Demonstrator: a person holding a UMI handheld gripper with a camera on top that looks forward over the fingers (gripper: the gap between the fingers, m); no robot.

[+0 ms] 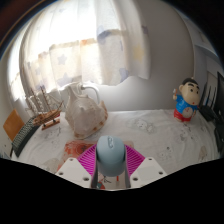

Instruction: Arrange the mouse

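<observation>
A pale blue-grey computer mouse (111, 156) sits between my gripper's (111, 160) two magenta ribbed pads (90, 158), its rounded back facing up. Both pads press against its sides, so the fingers are shut on it. The mouse appears held just above a light patterned tabletop (150, 128). Its underside and front end are hidden by the fingers.
A clear glass teapot-like jar (83, 110) stands just ahead to the left. A wooden model ship (42, 106) and a wooden rack (14, 126) stand further left. A cartoon figurine (185, 100) in red and blue stands to the right. A curtained window lies behind.
</observation>
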